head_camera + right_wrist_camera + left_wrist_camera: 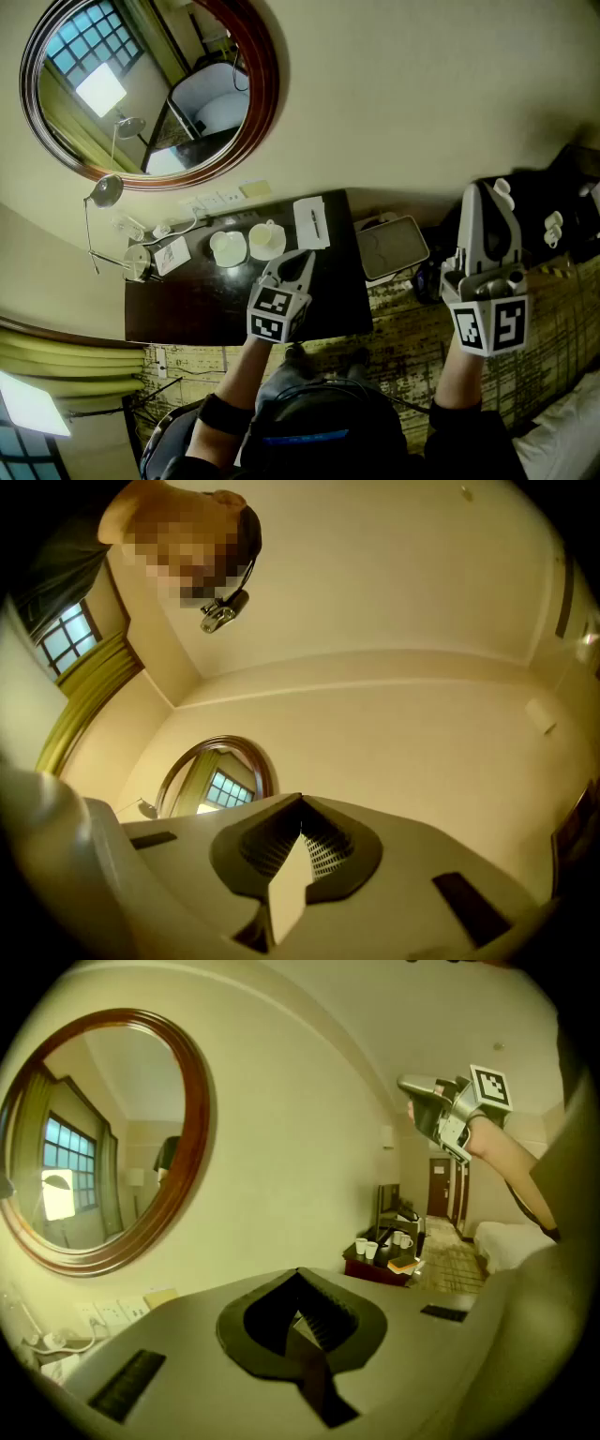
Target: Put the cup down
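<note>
In the head view, your left gripper reaches out over the dark wooden desk, its tip near two white cups that stand side by side on the desktop, free of either tool. A white notepad with a pen lies just right of the cups, and an oval wood-framed mirror hangs on the wall above. Your right gripper is held well off to the right, away from the desk.

In the left gripper view, the left gripper has its jaws pressed together with nothing between them. The mirror fills the left side, and your right gripper shows at upper right.

In the right gripper view, the right gripper is likewise closed and empty, aimed up at the cream wall, with the mirror low in the frame.
</note>
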Motion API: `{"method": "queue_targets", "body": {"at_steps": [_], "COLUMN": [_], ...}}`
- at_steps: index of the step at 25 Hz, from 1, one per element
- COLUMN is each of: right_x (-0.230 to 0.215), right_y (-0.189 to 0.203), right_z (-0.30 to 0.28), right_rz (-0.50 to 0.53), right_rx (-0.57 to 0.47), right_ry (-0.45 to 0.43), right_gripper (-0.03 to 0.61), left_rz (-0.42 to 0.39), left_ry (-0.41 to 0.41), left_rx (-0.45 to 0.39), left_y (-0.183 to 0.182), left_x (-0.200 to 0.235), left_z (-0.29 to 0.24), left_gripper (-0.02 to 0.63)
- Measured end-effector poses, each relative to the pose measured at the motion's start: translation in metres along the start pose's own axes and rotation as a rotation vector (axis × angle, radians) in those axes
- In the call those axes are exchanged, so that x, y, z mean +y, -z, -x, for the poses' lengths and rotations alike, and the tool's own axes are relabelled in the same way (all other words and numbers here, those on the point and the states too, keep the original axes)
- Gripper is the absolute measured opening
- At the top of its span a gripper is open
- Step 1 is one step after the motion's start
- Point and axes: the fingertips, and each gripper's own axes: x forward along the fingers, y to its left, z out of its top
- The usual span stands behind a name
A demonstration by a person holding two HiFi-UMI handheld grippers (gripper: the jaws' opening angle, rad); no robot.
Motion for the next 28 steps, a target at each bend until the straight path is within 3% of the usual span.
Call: {"method": "queue_targets", "body": {"at_steps": [6, 17, 21, 28], "right_x": [0.078, 0.257, 0.306, 0.359], "right_y": [0.112, 0.277, 0.316, 0.341], "right_z": [-0.022, -0.029, -0.023, -0.014], "right_rz": [-0.1, -0.185, -0.196, -0.218], "right_rx": [0.216, 0.556, 0.654, 0.73], "right_ry": [-0.112, -0.257, -0.297, -0.276], "right_gripper": [0.014, 0.014, 0.012, 0.012], "left_rz": [0.058, 0.205, 0.243, 0.243], "left_ry": [-0.14, -0.291, -0.304, -0.304], "left_rx": [-0.023, -0.019, -0.008, -0.008], "left_y": [0.029, 0.12, 0.148, 0.173], "left_x": [0.068, 0.197, 0.223, 0.26], "left_z": [0.035, 0.117, 0.133, 0.149], "left_gripper": [0.005, 0.005, 0.005, 0.005]}}
